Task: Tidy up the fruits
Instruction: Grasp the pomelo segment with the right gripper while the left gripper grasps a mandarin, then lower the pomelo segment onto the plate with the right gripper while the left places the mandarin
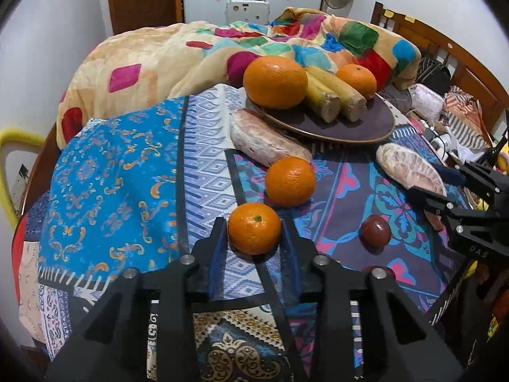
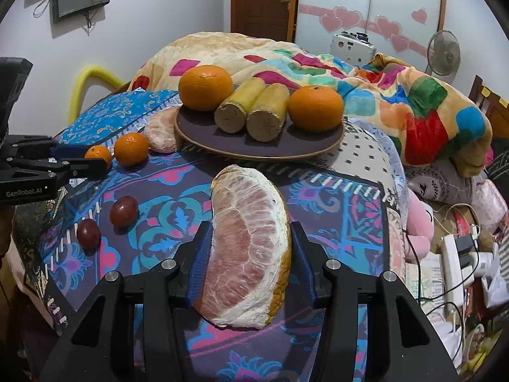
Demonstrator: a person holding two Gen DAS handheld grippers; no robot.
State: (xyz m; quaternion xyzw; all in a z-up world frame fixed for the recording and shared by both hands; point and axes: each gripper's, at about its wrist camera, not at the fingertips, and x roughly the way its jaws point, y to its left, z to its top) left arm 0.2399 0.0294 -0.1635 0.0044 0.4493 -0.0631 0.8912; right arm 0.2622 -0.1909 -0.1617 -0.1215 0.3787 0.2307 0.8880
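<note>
Right gripper point(image 2: 251, 254) jaws flank the pomelo wedge point(image 2: 249, 251) on the bed, at 6 o'clock from the plate point(image 2: 261, 151); contact unclear. Left gripper point(image 1: 253, 232) jaws straddle a small orange point(image 1: 254, 228). Wedge looks soft, tearable: hold it mid-body, lightly.

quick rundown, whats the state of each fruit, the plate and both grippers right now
left gripper: fingers either side of the small orange, contact unclear
small orange: on the cloth
right gripper: fingers around the pomelo wedge, contact unclear
pomelo wedge: peeled, on the cloth
second pomelo wedge: peeled, against the plate
plate: holds two oranges and two cut pieces
loose orange: on the cloth
two dark red fruits: loose on the cloth
</note>
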